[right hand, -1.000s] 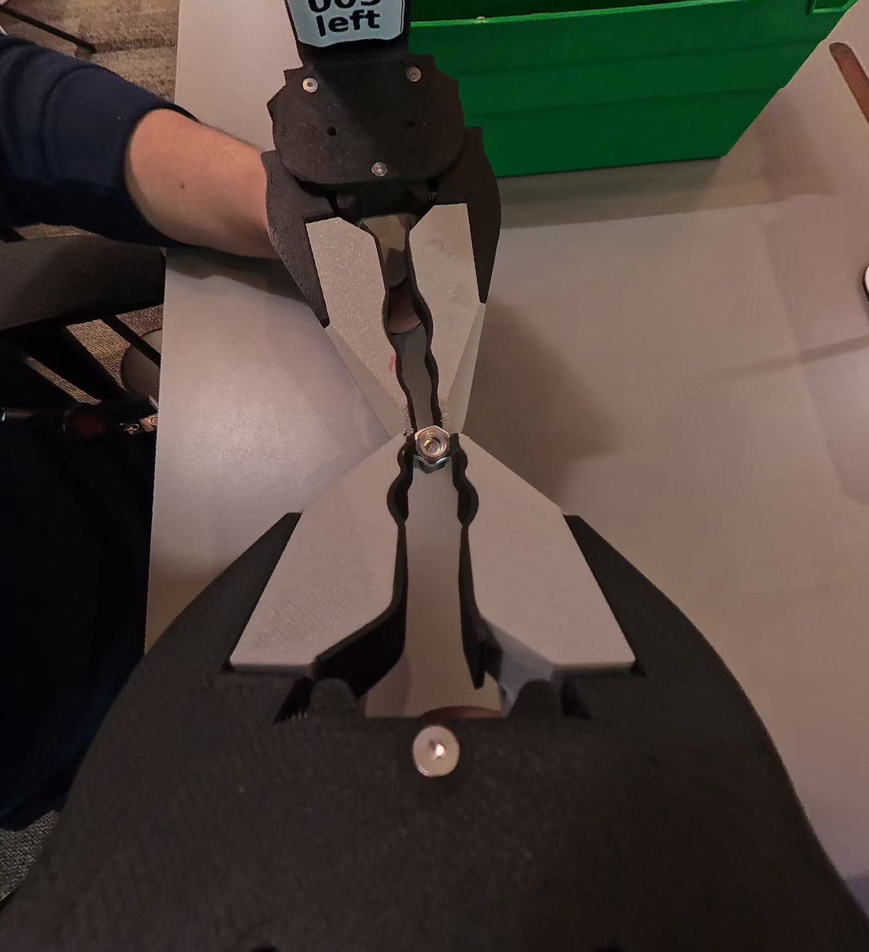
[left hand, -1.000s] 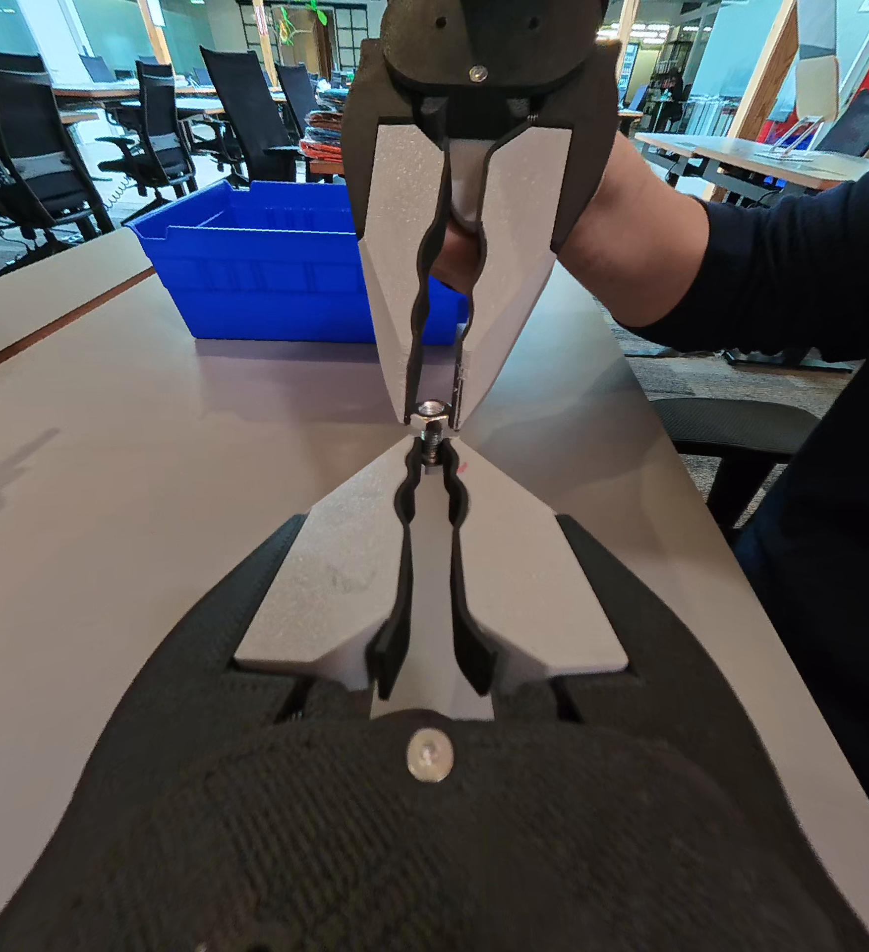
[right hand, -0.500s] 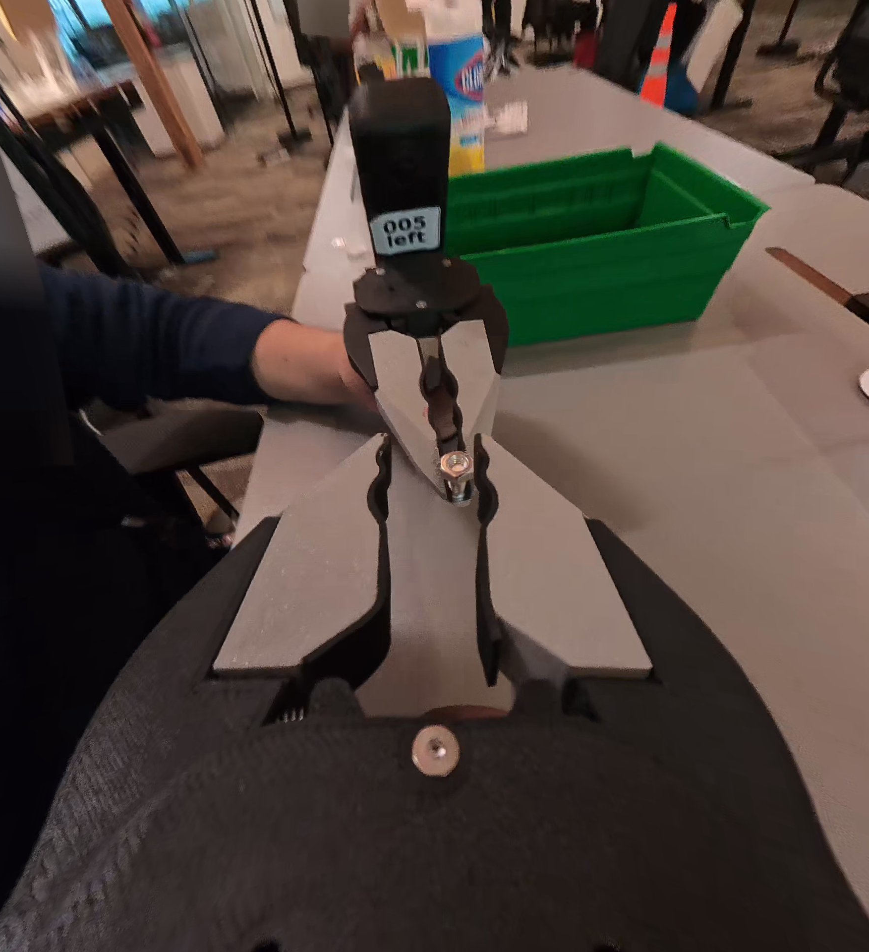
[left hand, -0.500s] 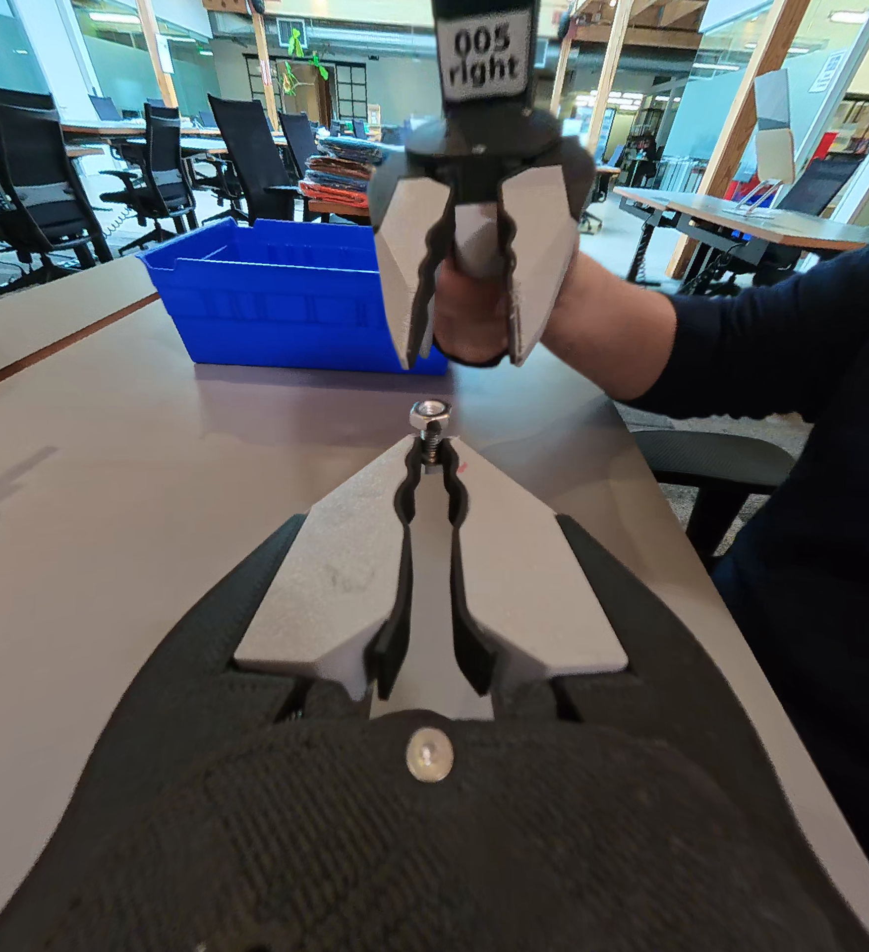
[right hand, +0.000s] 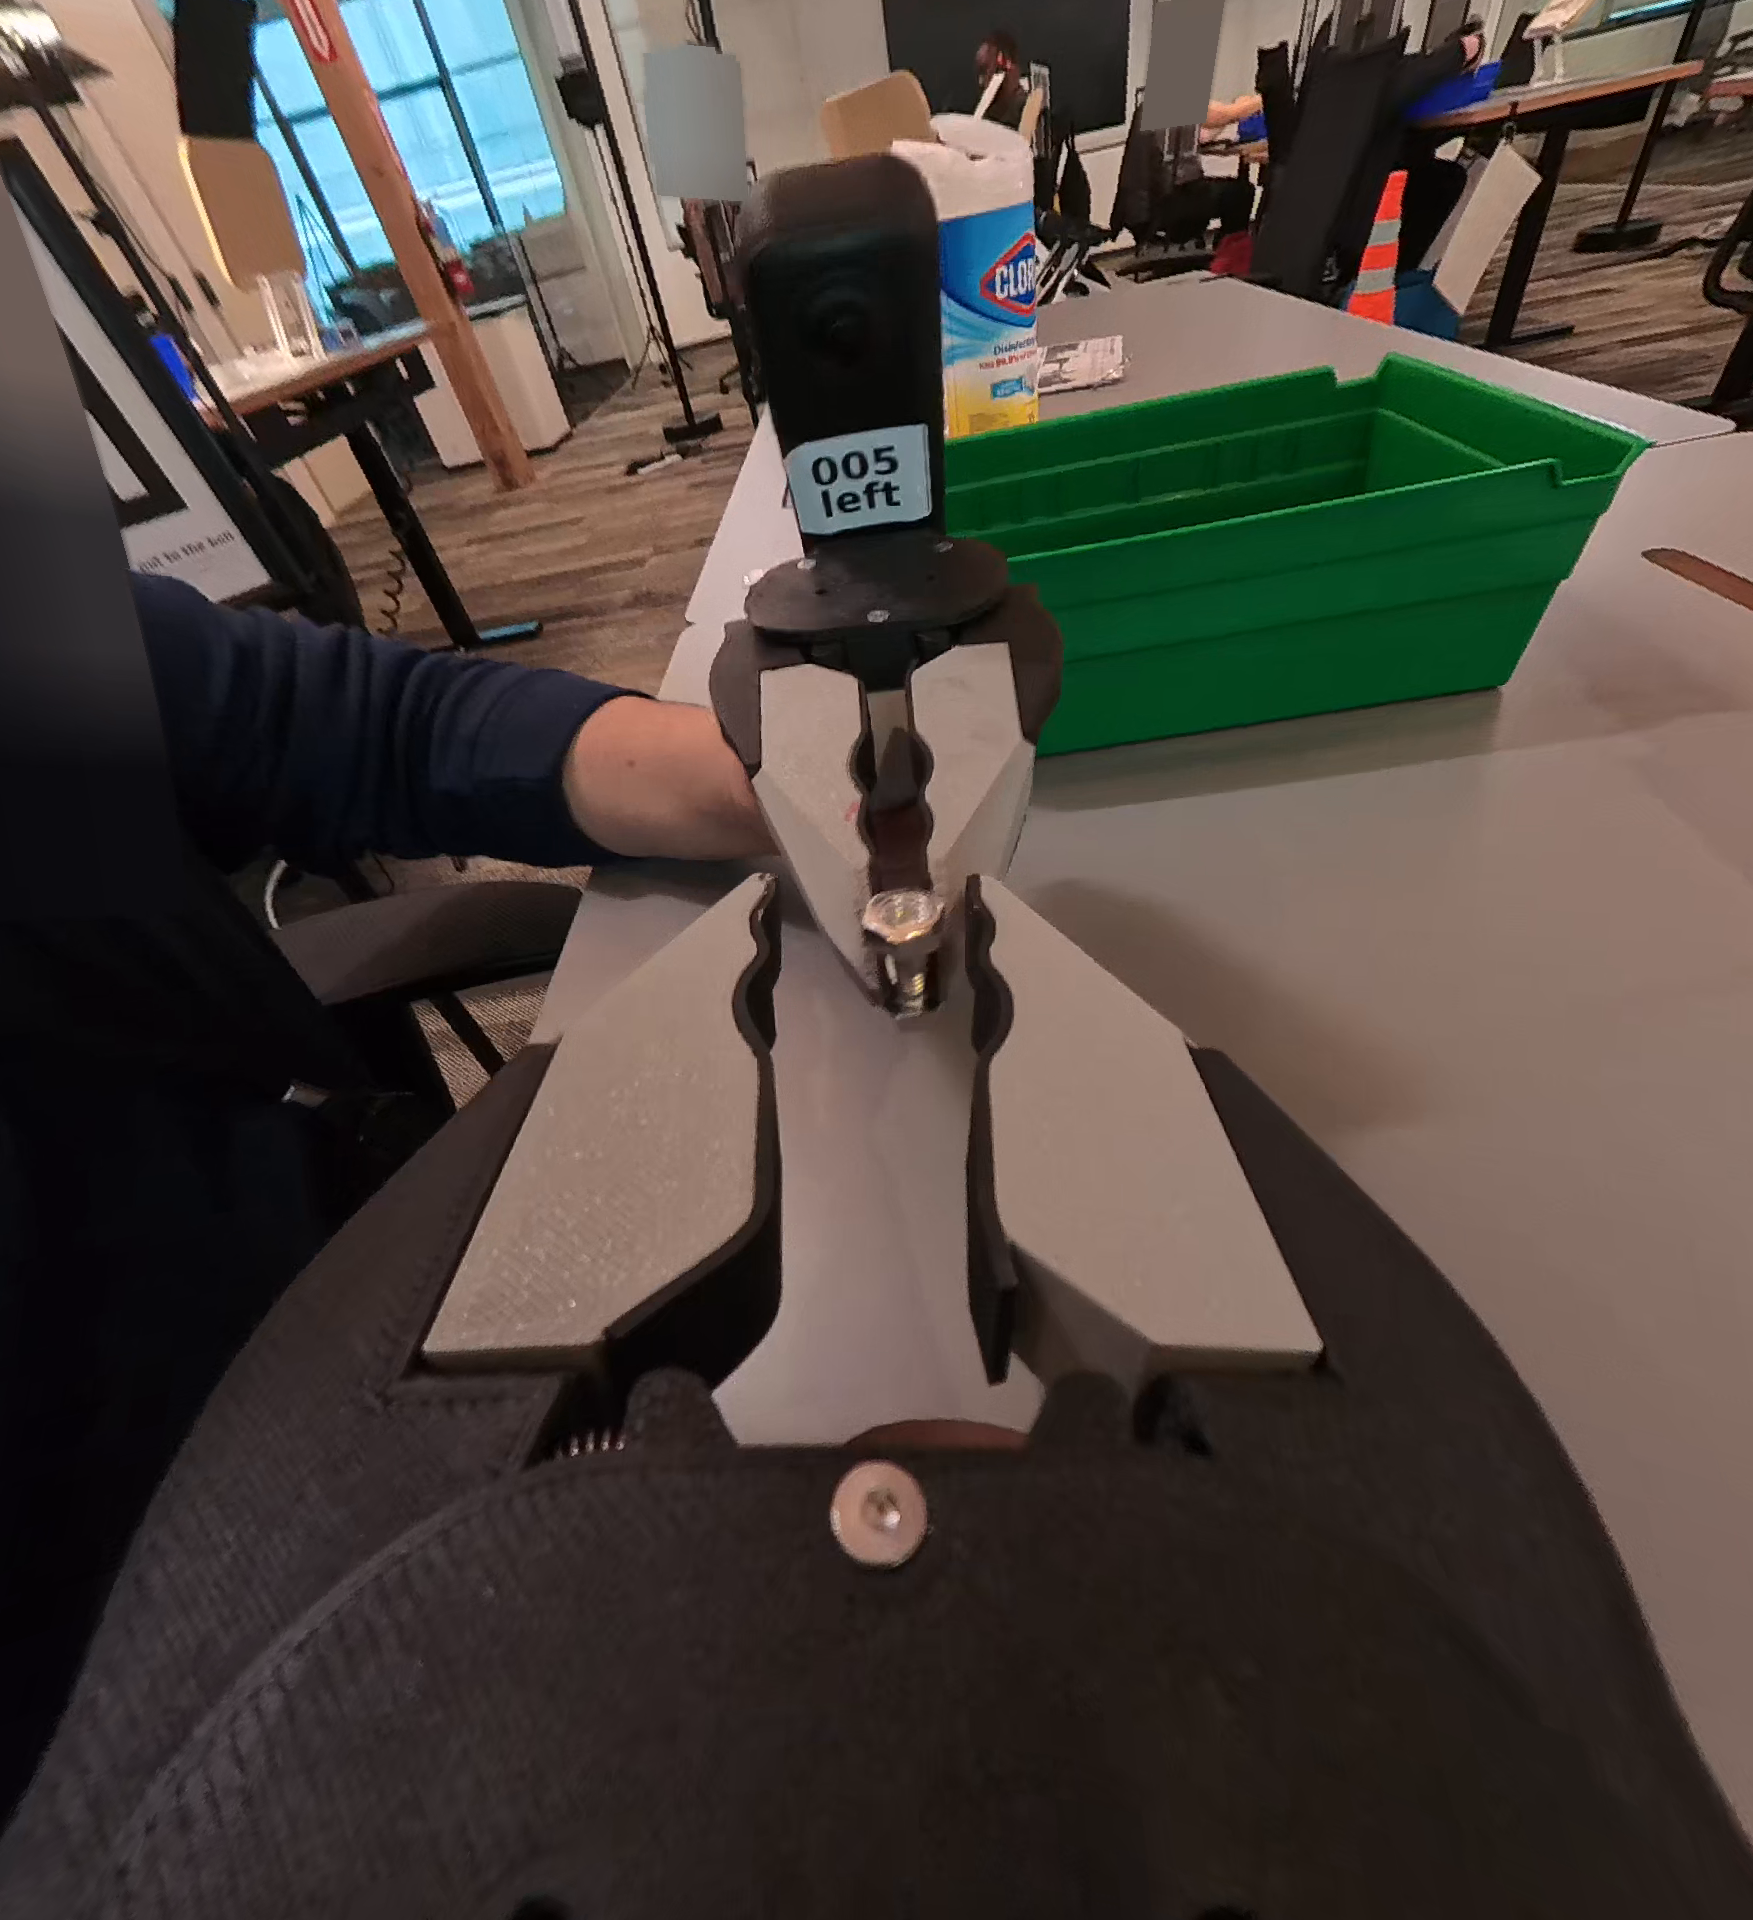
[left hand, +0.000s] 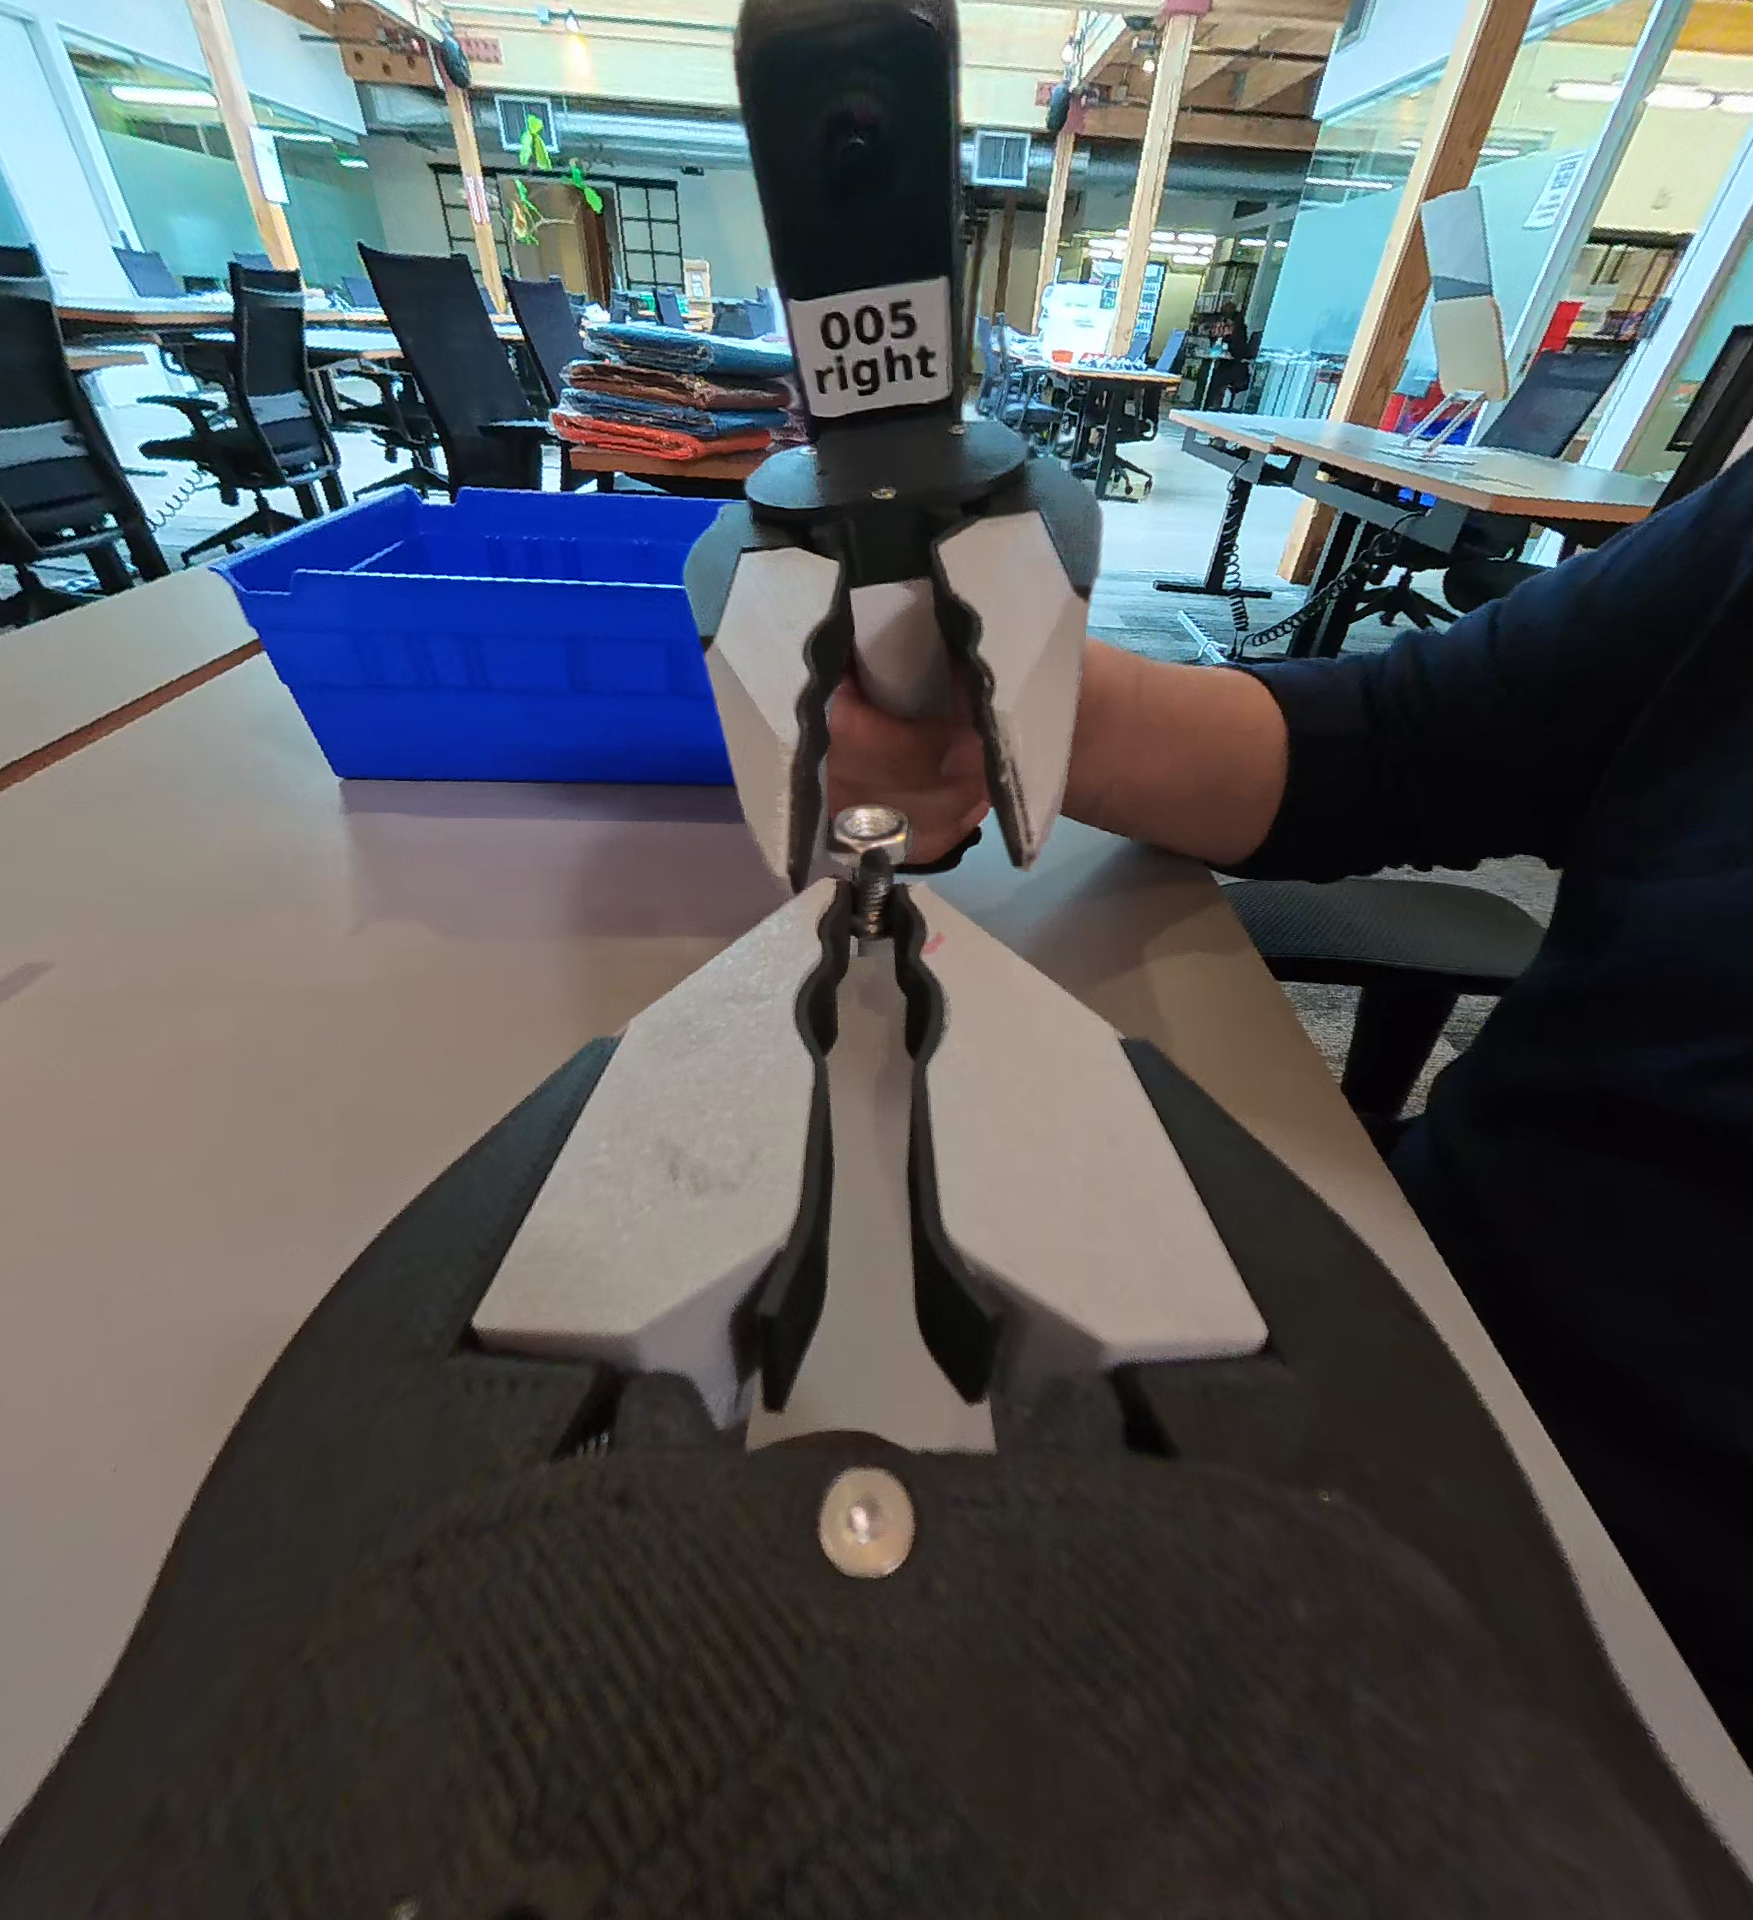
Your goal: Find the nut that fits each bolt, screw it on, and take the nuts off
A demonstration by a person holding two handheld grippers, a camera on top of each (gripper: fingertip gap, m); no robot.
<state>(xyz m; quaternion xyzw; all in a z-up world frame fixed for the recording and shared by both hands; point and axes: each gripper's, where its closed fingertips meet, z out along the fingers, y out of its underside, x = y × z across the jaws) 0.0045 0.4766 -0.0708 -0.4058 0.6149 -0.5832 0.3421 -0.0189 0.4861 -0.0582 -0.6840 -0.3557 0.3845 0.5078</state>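
Bolt [left hand: 872, 914] stands upright at frame centre, pinched in my left tongs [left hand: 874, 925], nut [left hand: 869, 833] on its top end. My right tongs [right hand: 867, 940] gape wide around it. Small, hard, slick steel; I'd grip the nut's flats

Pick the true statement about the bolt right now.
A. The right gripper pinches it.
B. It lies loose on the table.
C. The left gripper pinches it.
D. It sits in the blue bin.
C: the left gripper is shut on the bolt, while the right gripper stands open.
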